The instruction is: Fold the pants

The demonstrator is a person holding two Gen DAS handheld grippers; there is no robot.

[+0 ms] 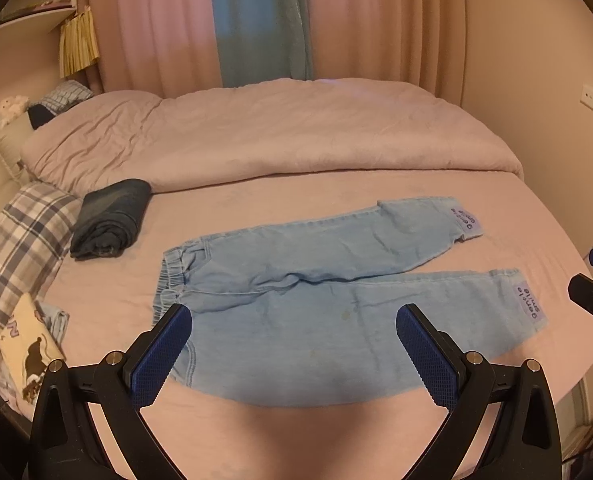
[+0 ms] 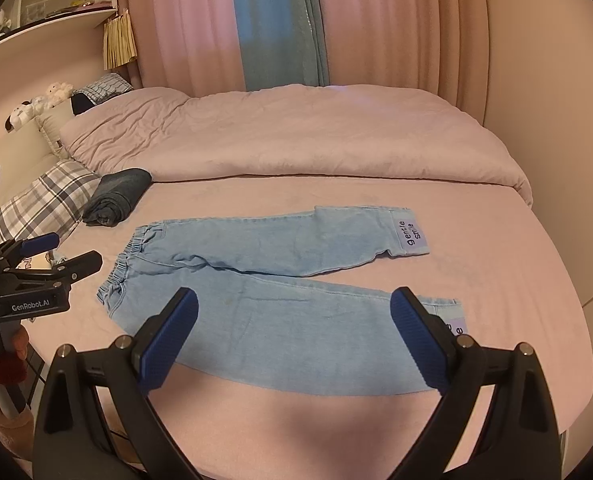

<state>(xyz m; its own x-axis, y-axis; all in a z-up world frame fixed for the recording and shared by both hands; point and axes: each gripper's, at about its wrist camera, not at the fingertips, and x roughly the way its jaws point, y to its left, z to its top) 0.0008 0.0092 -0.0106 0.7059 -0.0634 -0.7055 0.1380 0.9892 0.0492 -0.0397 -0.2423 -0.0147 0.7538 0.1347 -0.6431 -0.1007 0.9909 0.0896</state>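
The bed [image 1: 224,432] carries the light blue jeans [image 1: 296,312], spread flat, long axis running left to right, waistband at the left and cuffs at the right. A folded dark garment [image 1: 110,218] lies near the waistband. The left claw [image 1: 292,320] and right claw [image 2: 294,304] hover above the jeans, both spread wide, holding nothing.
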